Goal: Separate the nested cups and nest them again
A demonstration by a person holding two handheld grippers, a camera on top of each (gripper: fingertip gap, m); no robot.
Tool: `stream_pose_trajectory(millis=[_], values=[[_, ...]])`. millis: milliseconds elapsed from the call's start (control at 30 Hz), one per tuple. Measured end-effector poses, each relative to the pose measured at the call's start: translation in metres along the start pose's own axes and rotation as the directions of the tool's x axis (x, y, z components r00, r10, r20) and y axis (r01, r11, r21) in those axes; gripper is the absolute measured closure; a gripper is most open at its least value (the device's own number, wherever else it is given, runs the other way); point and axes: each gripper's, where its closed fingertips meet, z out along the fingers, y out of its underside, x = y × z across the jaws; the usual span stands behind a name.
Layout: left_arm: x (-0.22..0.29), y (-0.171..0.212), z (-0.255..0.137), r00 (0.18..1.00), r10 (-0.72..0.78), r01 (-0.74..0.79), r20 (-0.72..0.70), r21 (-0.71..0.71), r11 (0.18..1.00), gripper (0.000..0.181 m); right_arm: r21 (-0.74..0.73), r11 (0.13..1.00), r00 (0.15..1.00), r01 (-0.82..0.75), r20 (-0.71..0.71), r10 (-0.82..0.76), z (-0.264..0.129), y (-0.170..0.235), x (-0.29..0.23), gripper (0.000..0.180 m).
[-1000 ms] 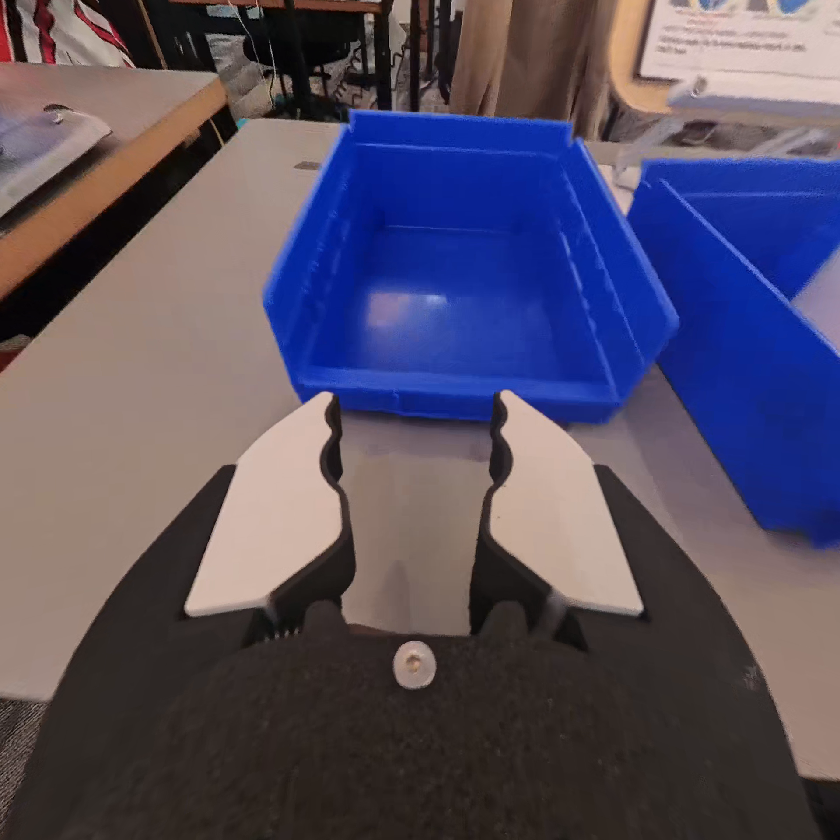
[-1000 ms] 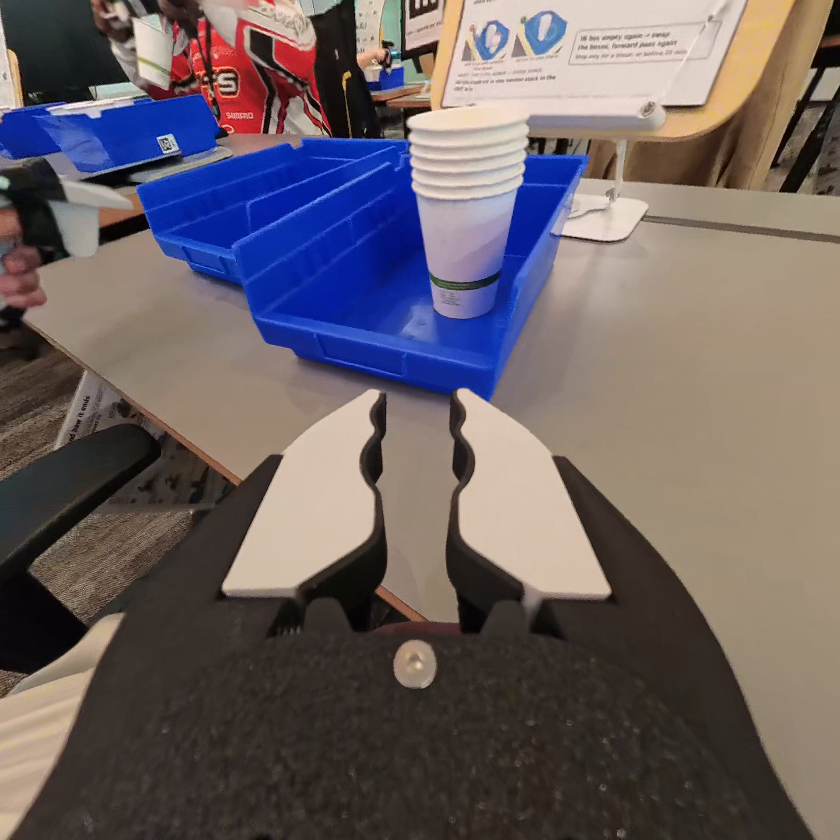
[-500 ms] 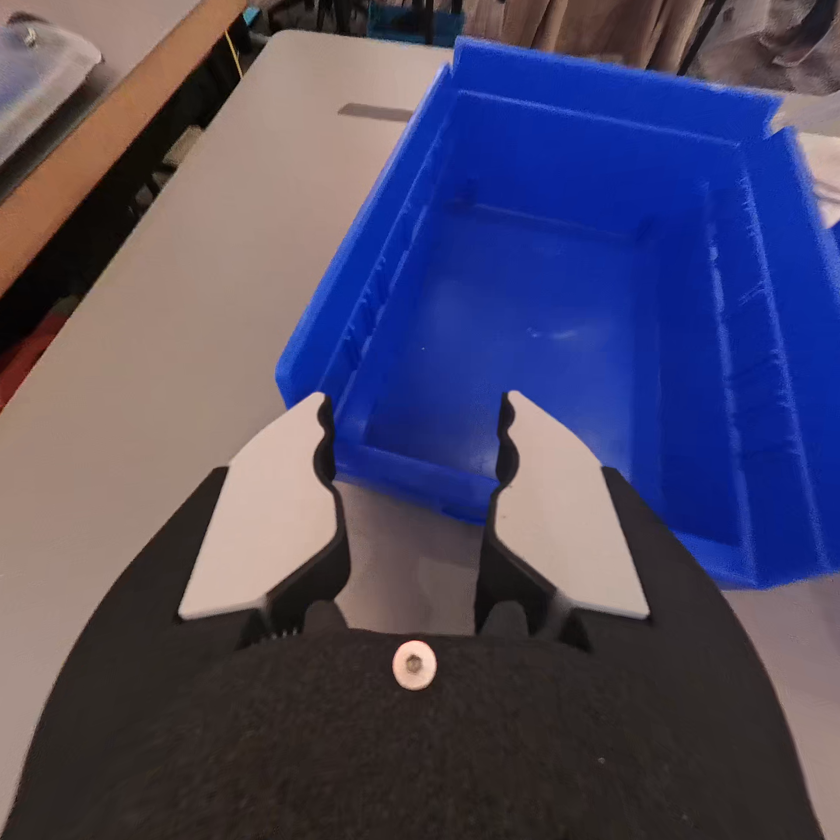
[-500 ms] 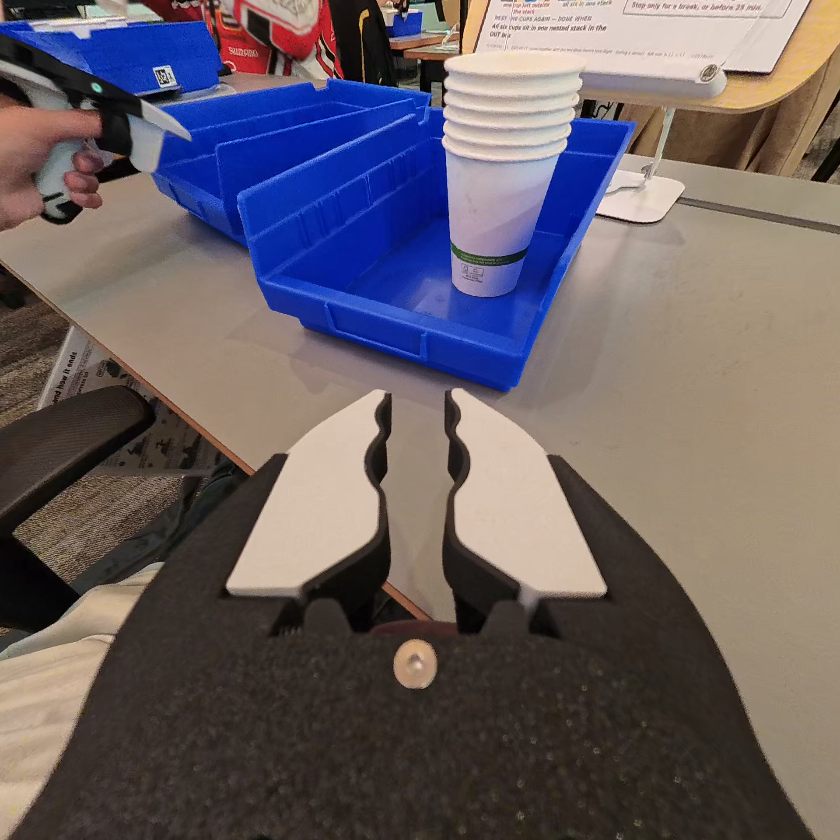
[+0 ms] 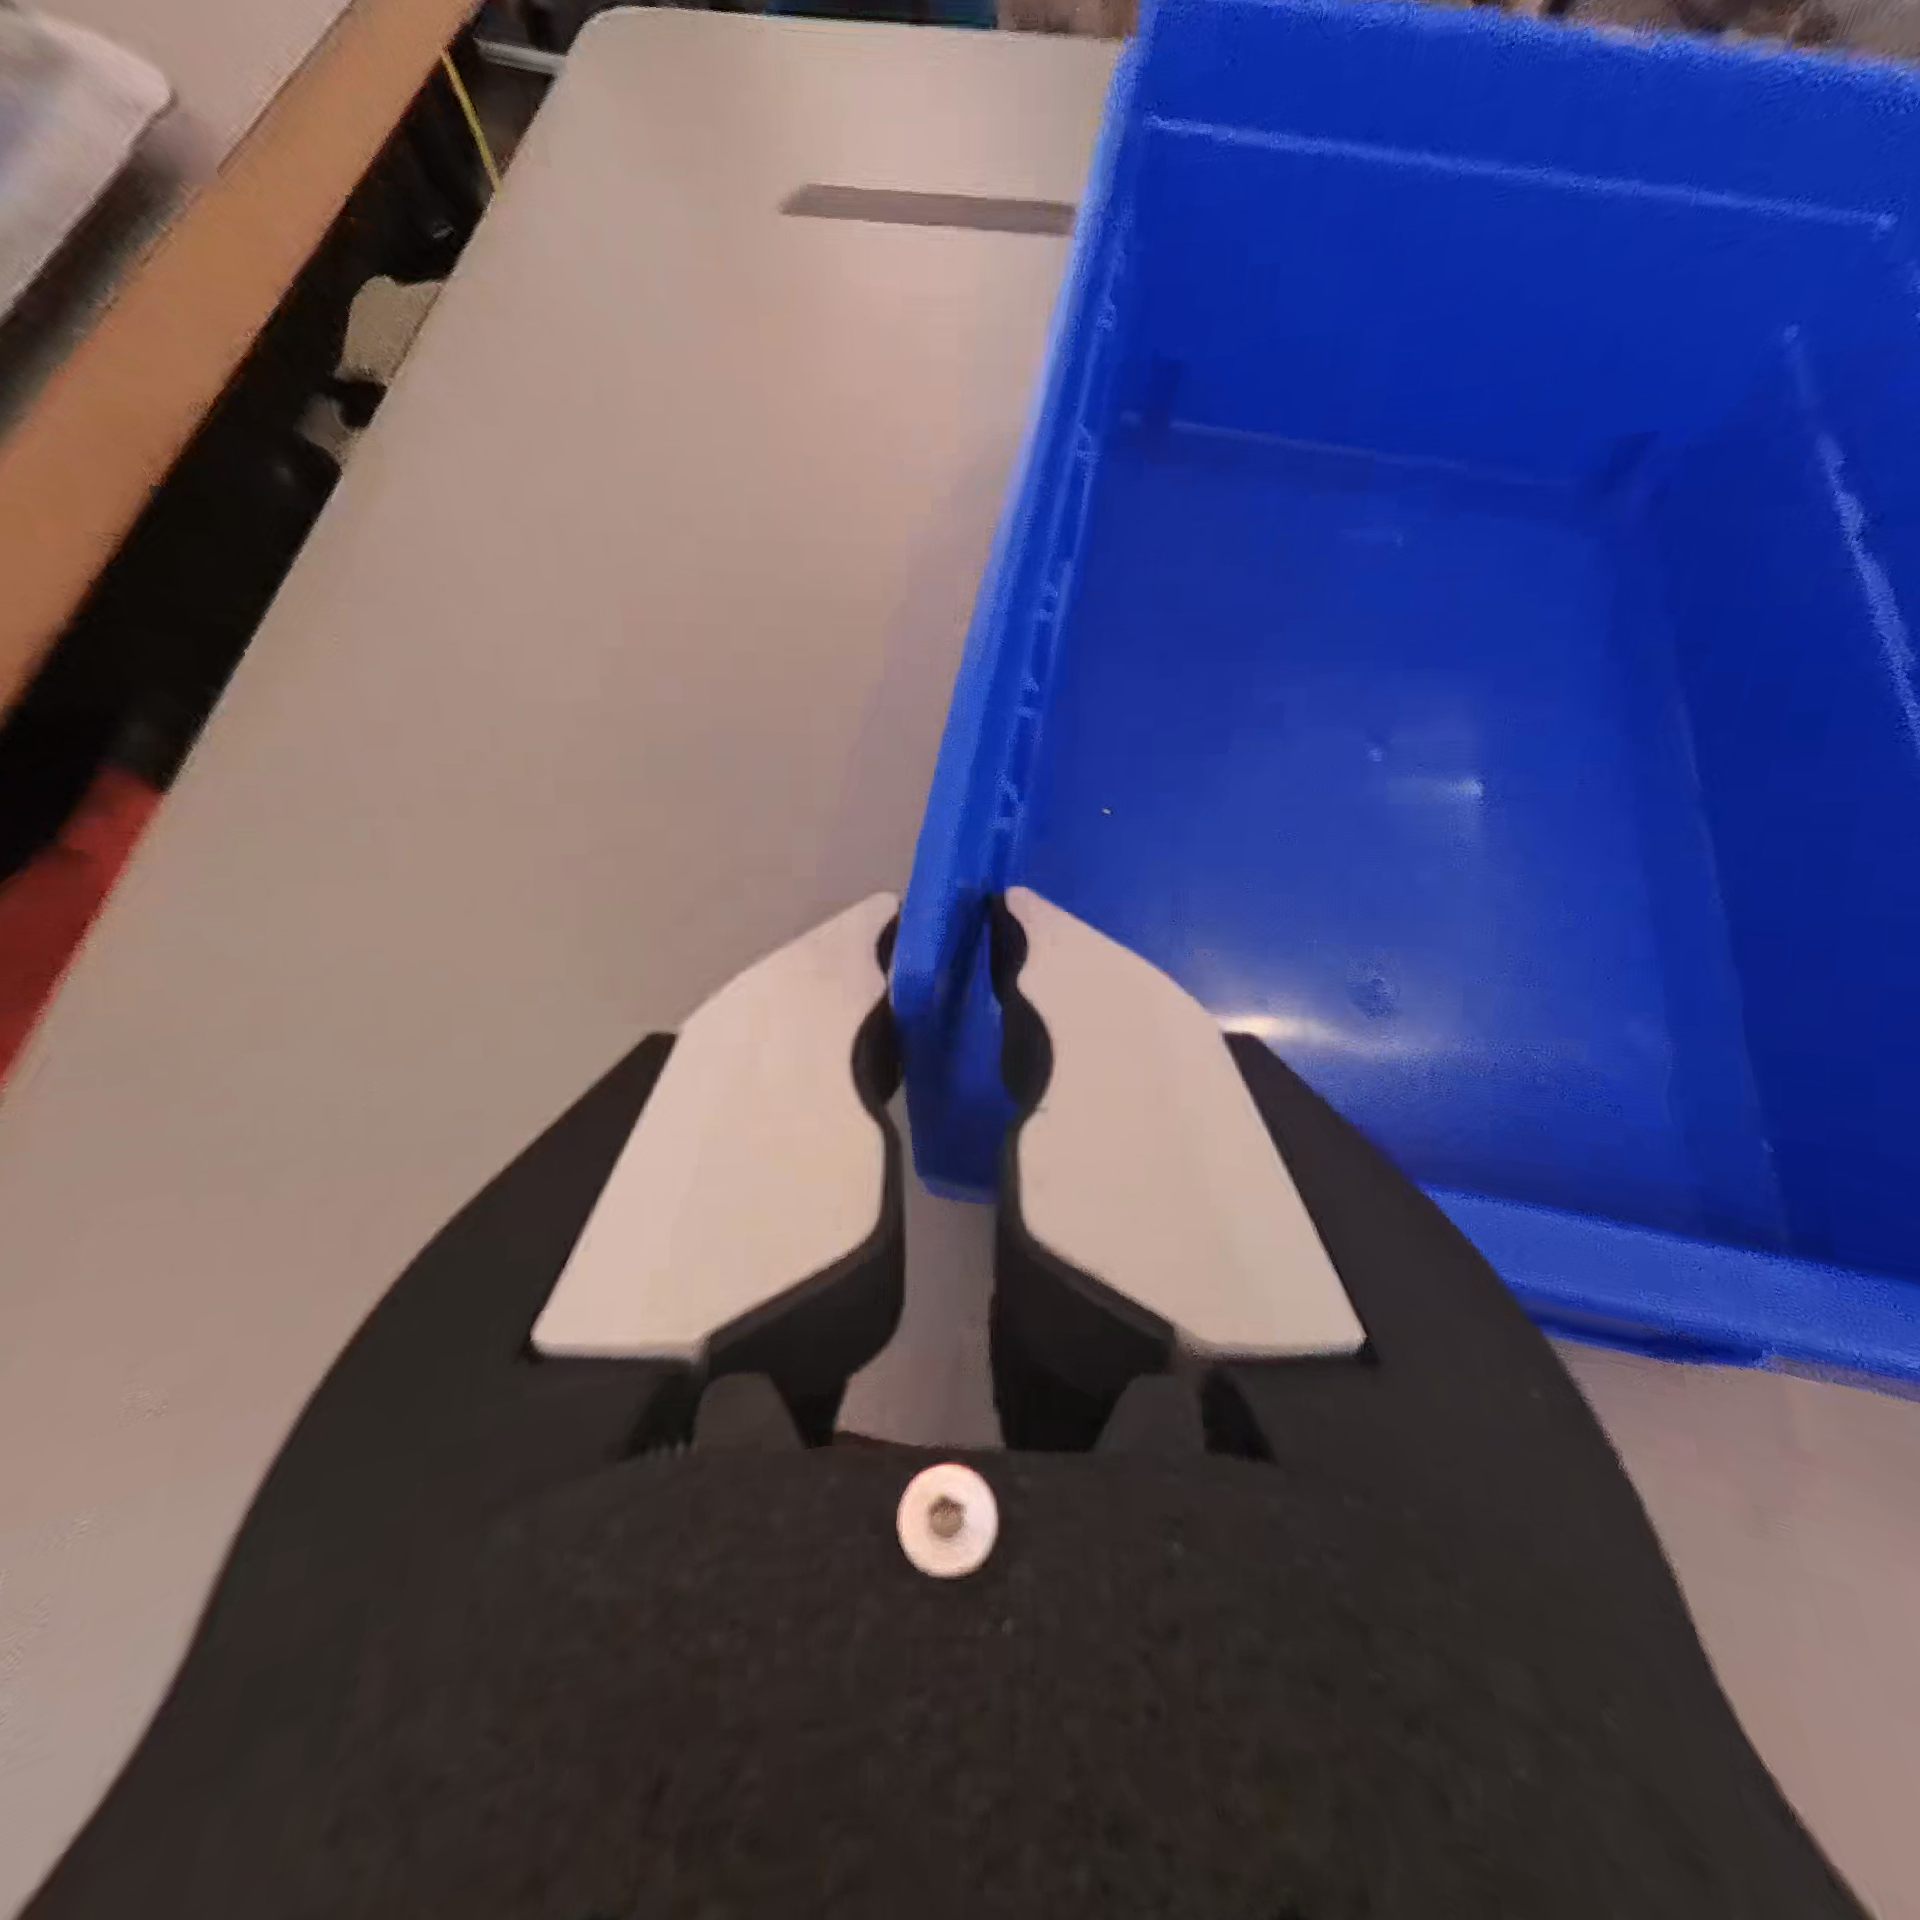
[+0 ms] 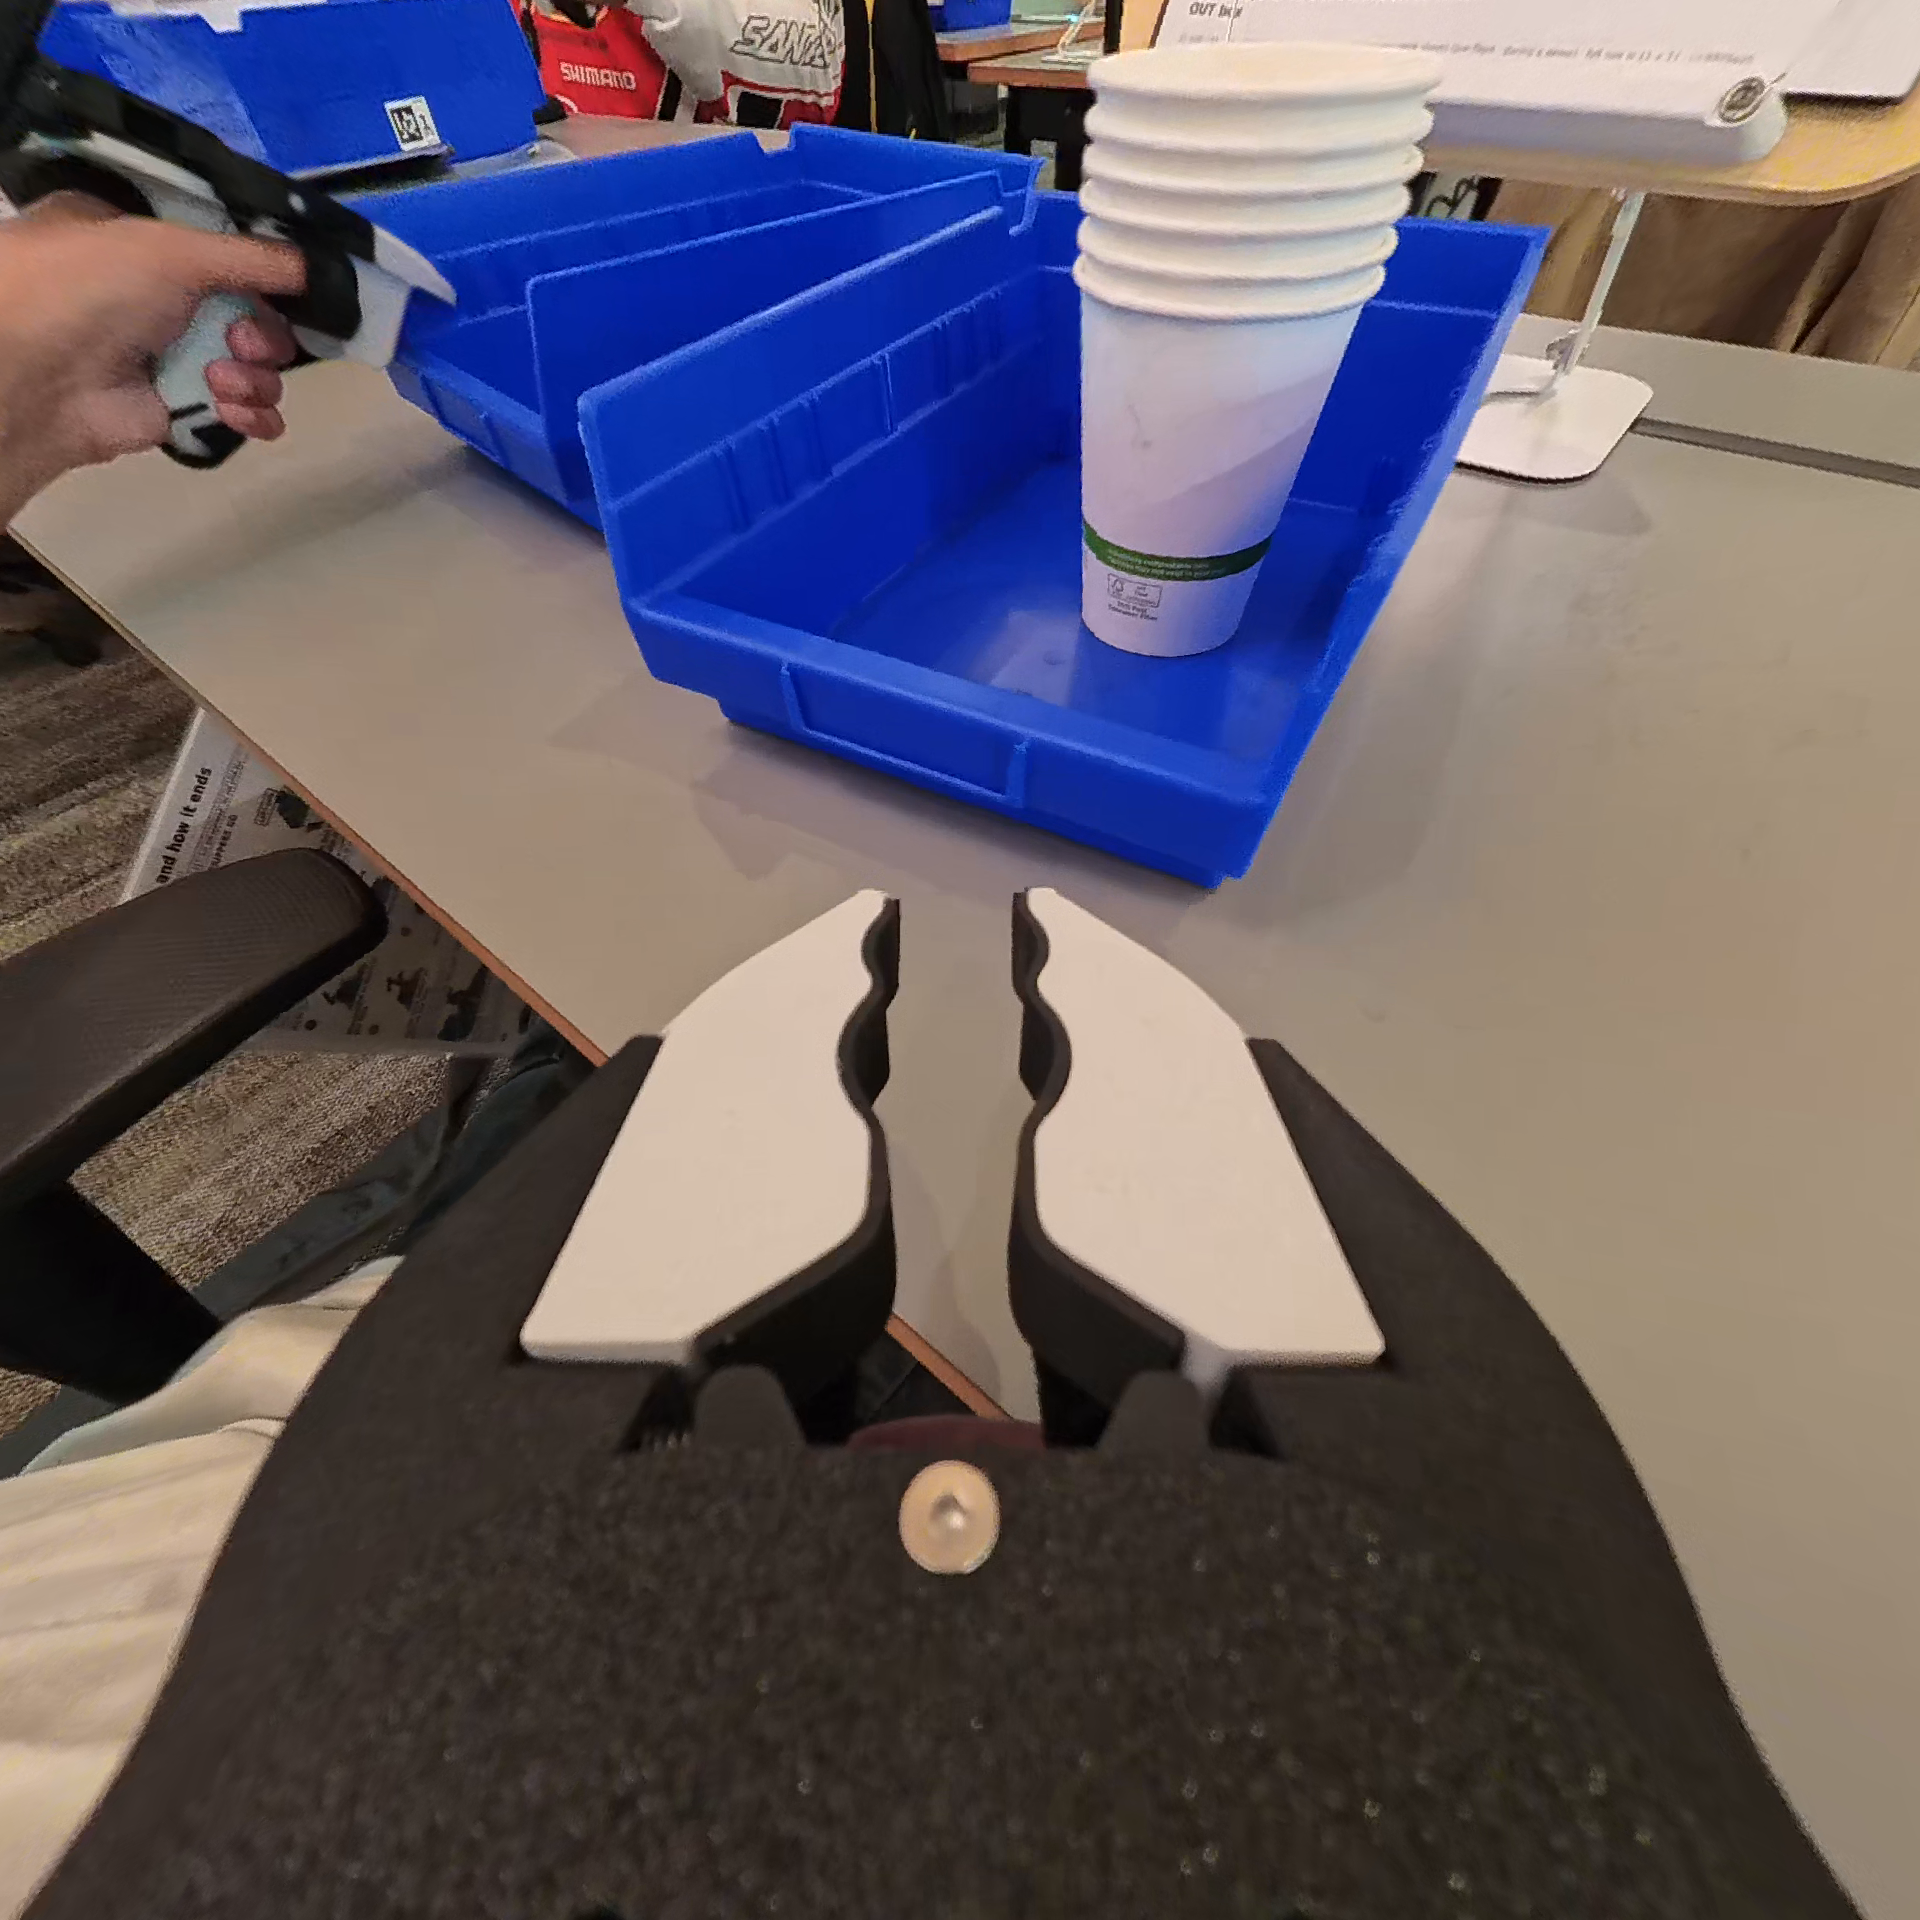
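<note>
A stack of several nested white paper cups stands upright in the nearer blue bin on the grey table. My right gripper hovers over the table in front of that bin, jaws a narrow gap apart and empty. My left gripper is shut on the front left corner of the empty blue bin's wall. That bin also shows in the right wrist view beside the cup bin, with a hand holding the left gripper at its near end.
A white sign stand sits behind the cup bin. The table's front edge runs diagonally, with a black chair armrest below it. Another blue bin sits on a far table. A wooden desk stands left.
My left gripper moved forward and left to the empty bin's corner and closed on its wall. My right gripper moved closer to the cup bin, its jaws narrowing slightly.
</note>
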Motion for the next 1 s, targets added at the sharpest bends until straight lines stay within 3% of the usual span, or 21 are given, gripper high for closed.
stream_pose_trajectory(millis=[133,233,400,600,700,833,933,1000], values=[[0.02,0.012,-0.018,0.992,-0.09,0.091,-0.087,0.01,0.996,0.178,-0.001,0.999,0.997,-0.051,0.06,0.05,0.011,-0.004,-0.021,0.159],[0.029,0.032,-0.049,0.997,-0.079,0.078,0.012,0.061,0.995,0.179,-0.01,1.0,0.995,-0.028,0.092,0.029,0.031,-0.007,-0.05,0.159],[0.038,0.074,-0.116,0.98,-0.145,0.123,0.139,0.154,0.98,0.178,-0.04,0.99,0.985,0.134,0.118,-0.128,0.087,-0.01,-0.113,0.14],[0.047,0.111,-0.174,0.97,-0.179,0.146,0.165,0.19,0.971,0.177,-0.076,0.997,0.972,0.034,0.233,-0.016,0.138,-0.023,-0.165,0.119],[0.048,0.116,-0.183,0.972,-0.165,0.134,0.17,0.18,0.974,0.178,-0.021,1.0,0.972,0.011,0.235,-0.006,0.15,-0.045,-0.175,0.122],[0.058,0.119,-0.188,0.975,-0.153,0.119,0.161,0.199,0.973,0.177,-0.072,0.997,0.976,0.007,0.219,0.009,0.178,-0.049,-0.184,0.128],[0.066,0.121,-0.196,0.971,-0.145,0.096,0.189,0.245,0.965,0.177,-0.093,0.996,0.991,0.006,0.132,0.007,0.192,-0.051,-0.179,0.147],[0.065,0.118,-0.206,0.957,-0.143,0.064,0.253,0.296,0.953,0.177,-0.06,0.998,0.997,0.009,0.072,-0.005,0.192,-0.06,-0.171,0.173]])
